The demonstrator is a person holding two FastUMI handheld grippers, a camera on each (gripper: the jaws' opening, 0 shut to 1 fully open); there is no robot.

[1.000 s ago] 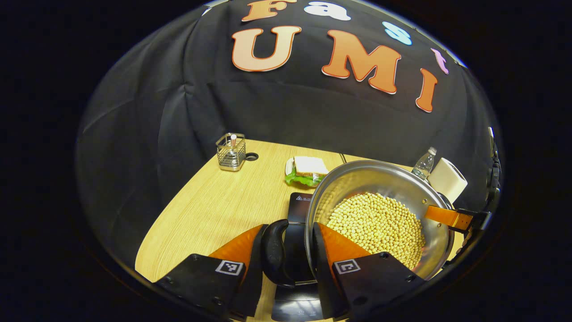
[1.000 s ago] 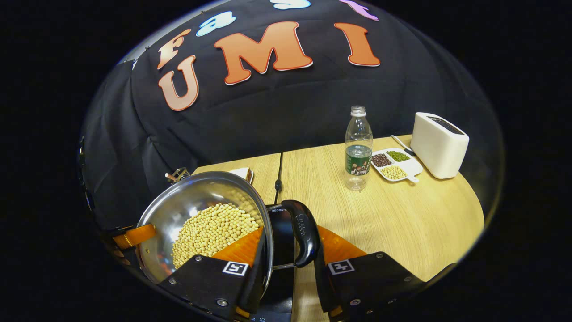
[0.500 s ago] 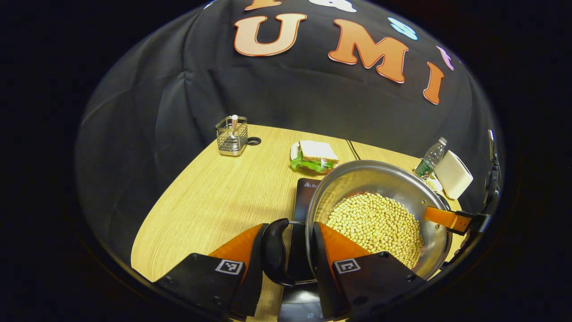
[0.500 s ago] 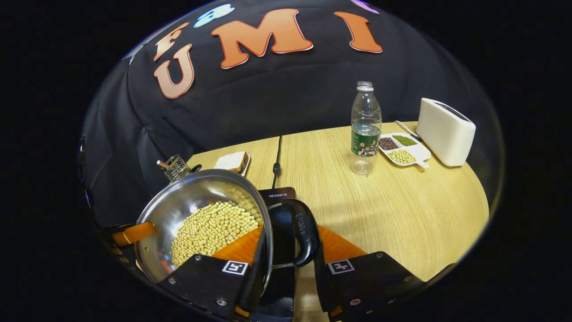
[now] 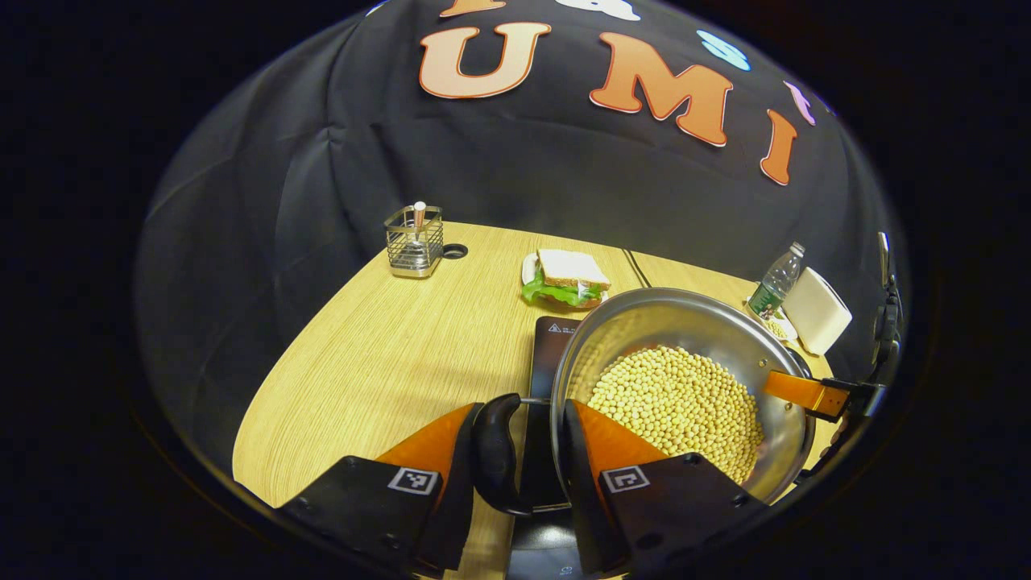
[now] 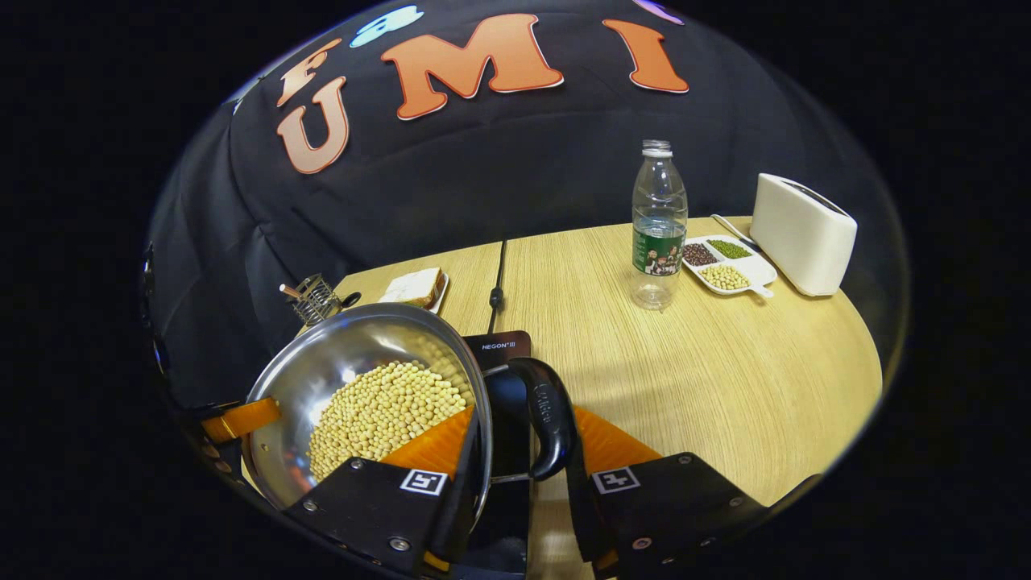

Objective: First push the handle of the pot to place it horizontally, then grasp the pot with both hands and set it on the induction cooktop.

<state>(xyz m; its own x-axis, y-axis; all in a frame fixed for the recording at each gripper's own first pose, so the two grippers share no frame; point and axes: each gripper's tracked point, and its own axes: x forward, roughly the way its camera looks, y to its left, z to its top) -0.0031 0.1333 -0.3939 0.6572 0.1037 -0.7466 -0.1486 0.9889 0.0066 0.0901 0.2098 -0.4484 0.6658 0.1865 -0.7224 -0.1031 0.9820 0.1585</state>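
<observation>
The handle push looks done and the two-handed grasp is made: the steel pot [image 5: 685,387], filled with soybeans [image 5: 681,407], hangs between the two grippers over the black induction cooktop [image 5: 552,350]. What seems left is to lower it onto the glass and let go; whether its base already touches the cooktop cannot be told.

The left gripper [image 5: 515,475] pinches across the pot's rim and its black loop handle [image 5: 493,455], one finger inside the bowl against the beans, the other outside the handle. The right gripper [image 6: 515,475] holds the opposite side the same way, one finger inside the rim and the other outside its own black handle [image 6: 548,419].

Seen from the left gripper, the pot sits just ahead and to the right, the cooktop directly ahead and below. From the right gripper the pot lies ahead and to the left.

The pot's mouth faces up, tipped slightly. Its long axis runs handle to handle, straight from one gripper to the other, about level.
</observation>
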